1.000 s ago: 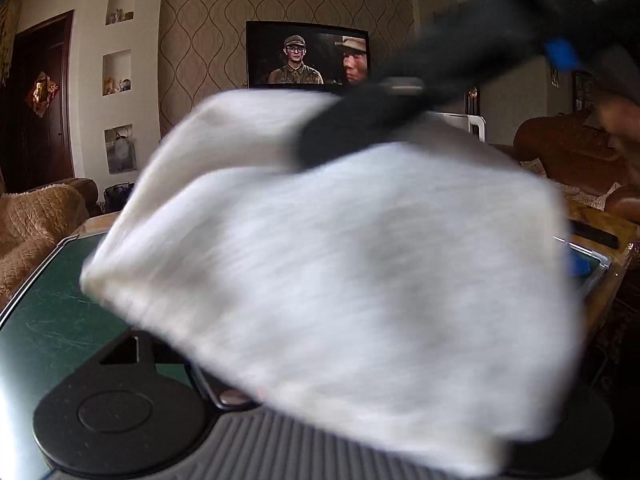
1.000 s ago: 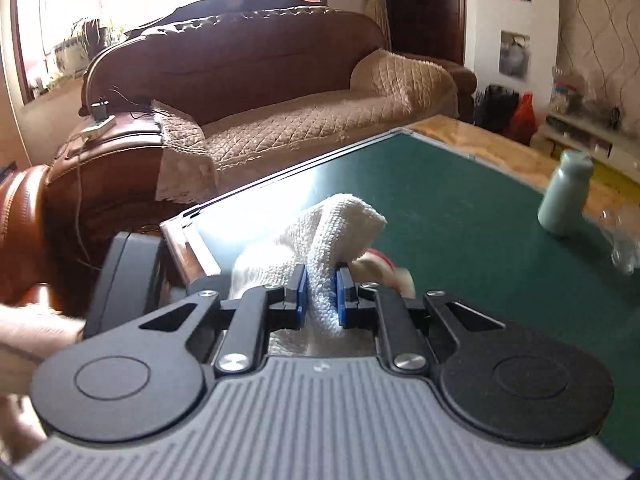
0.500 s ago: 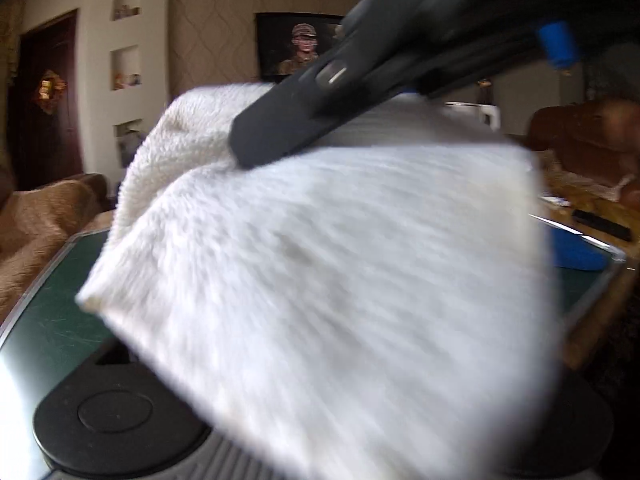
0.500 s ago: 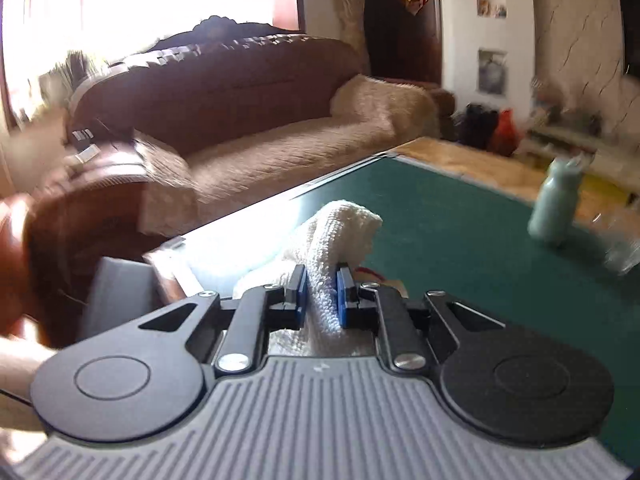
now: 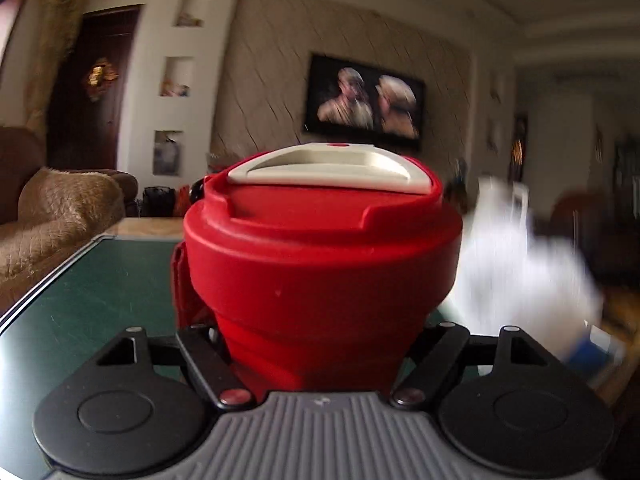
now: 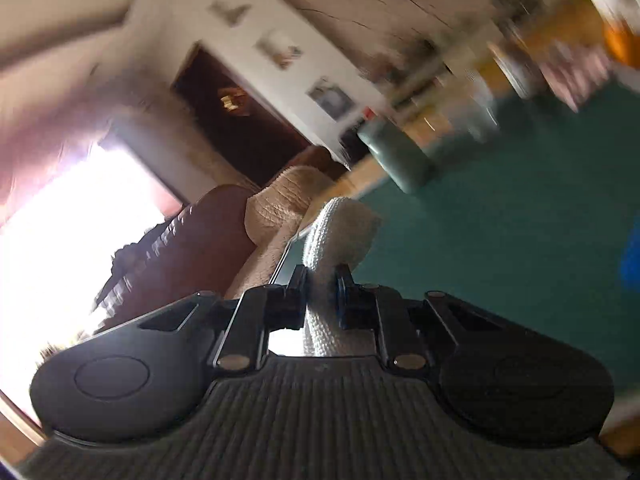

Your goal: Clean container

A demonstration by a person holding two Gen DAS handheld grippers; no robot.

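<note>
Holding the red container (image 5: 320,264) low in the centre of the left wrist view, we have the left gripper (image 5: 316,344) clamped around its narrower base, the black fingers pressed against either side; the jaws have just been closing, and the container sits between them, lifted clear of the green tabletop (image 5: 96,292). Its red lid with the grey flip handle (image 5: 328,168) is on, upright and facing the camera. Just to the right of it, in the middle right of the frame, the white cloth (image 5: 524,264) shows as a blurred smear, apart from the container as far as we can tell. In the right wrist view, tilted hard so that the table runs diagonally, the right gripper (image 6: 322,292) is pinched nearly closed on a fold of that same cloth (image 6: 340,232), which stands up between the blue pads in the lower centre. Further off, in the upper middle of that frame, a pale green bottle (image 6: 396,160) stands on the tabletop, and a blue object (image 6: 632,252) is cut off at the right edge. We judge the wiping to be partway through: the cloth is off the container now, and no dirt shows on the side we can see. Whether the far side, the base or the inside needs wiping we cannot tell; setting the container down remains.
</note>
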